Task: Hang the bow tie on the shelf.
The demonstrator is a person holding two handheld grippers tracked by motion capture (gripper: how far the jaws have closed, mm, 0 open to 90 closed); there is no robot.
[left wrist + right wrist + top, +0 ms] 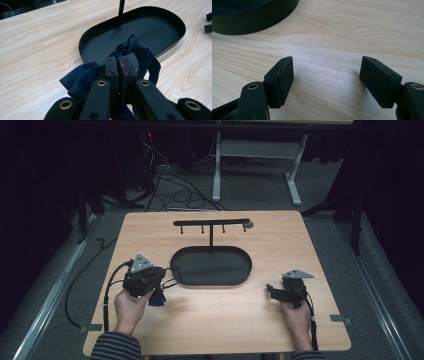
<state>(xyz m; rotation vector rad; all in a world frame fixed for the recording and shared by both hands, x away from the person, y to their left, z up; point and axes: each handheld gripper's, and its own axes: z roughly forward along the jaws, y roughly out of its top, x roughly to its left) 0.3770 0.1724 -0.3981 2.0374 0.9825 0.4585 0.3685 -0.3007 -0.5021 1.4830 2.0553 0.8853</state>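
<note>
Two grippers point(162, 287) point(270, 291), one dark blue cloth point(140, 53), one black oval tray point(240, 275) and one hook rack point(211, 223).

Left gripper view: navy fabric piece point(82, 80) partly hidden behind the left gripper point(119, 65), whose jaws are pressed together on it; its lower folds run off the bottom edge, so full shape and kind cannot be told. Stand's post point(121, 12) cut off by the top edge. High view: the fabric point(158, 297) too small and dark to make out. Hooks on the stand's crossbar point(212, 223) too small to read. Right gripper view: black tray point(254, 17) cut by the top and left edges, with just part of its wall point(249, 25) seen.
</note>
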